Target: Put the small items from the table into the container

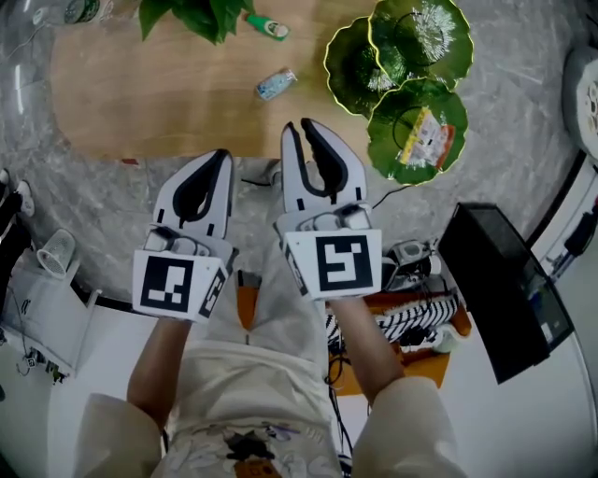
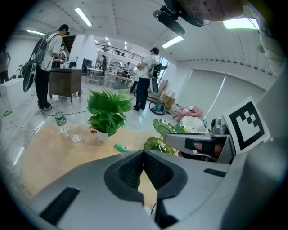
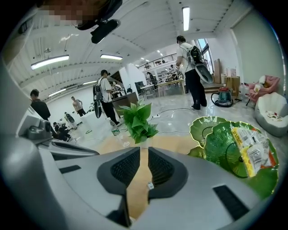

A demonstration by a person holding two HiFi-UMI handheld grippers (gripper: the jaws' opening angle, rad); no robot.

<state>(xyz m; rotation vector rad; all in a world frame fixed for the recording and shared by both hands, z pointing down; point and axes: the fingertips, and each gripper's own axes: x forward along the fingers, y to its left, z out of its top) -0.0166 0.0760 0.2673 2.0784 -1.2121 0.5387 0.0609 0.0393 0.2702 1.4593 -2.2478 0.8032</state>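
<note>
Two small bottles lie on the wooden table (image 1: 140, 93): a green one (image 1: 268, 26) at the far edge and a pale blue one (image 1: 277, 83) nearer me. Green leaf-shaped dishes (image 1: 411, 103) stand at the right, and one holds a snack packet (image 1: 425, 138). My left gripper (image 1: 222, 154) hovers at the table's near edge with its tips touching and nothing held. Beside it, my right gripper (image 1: 299, 126) points toward the pale blue bottle; a narrow slit shows between its jaws and nothing is in it. The left gripper view shows closed tips (image 2: 144, 152); the right gripper view shows the slit (image 3: 143, 150).
A potted plant (image 1: 196, 14) and a water bottle (image 2: 60, 122) stand at the table's far side. A black screen (image 1: 505, 289) sits low at the right, a white cup (image 1: 56, 250) at the left. Several people stand in the room behind.
</note>
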